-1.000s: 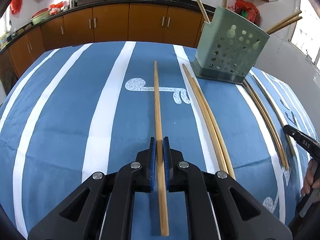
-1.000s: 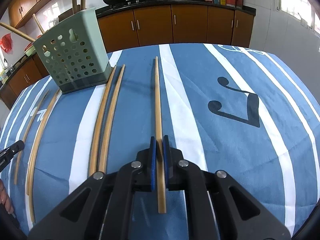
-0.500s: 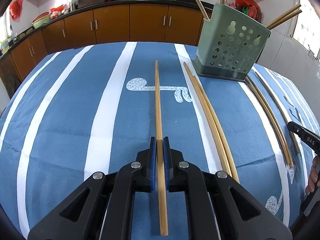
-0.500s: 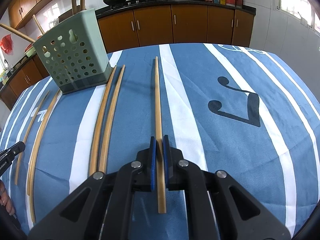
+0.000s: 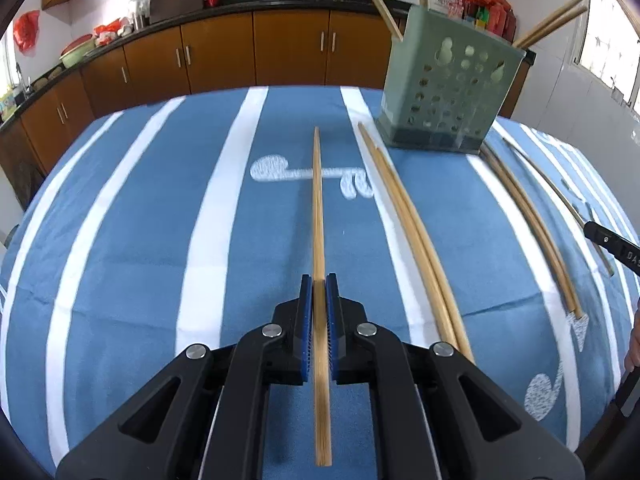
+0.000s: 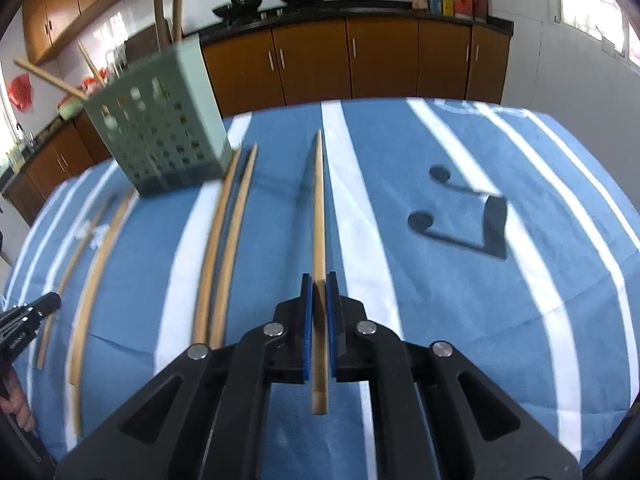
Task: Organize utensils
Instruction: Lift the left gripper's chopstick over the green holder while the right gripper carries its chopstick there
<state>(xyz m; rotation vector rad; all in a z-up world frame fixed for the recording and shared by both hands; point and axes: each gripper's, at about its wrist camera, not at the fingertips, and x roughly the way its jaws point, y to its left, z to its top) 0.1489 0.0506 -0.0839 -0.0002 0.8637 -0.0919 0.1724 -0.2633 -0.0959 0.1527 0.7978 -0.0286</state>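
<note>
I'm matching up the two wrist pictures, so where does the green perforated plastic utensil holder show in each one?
Left wrist view: green perforated plastic utensil holder stands upper right, on the blue striped tablecloth.
Right wrist view: it stands upper left.
Shared landmark: the brown kitchen cabinets behind the table.

We see a table under a blue, white-striped cloth (image 5: 132, 264). On it stands a green holder (image 5: 448, 96); chopsticks (image 5: 416, 240) lie loose beside it, some in pairs.
</note>
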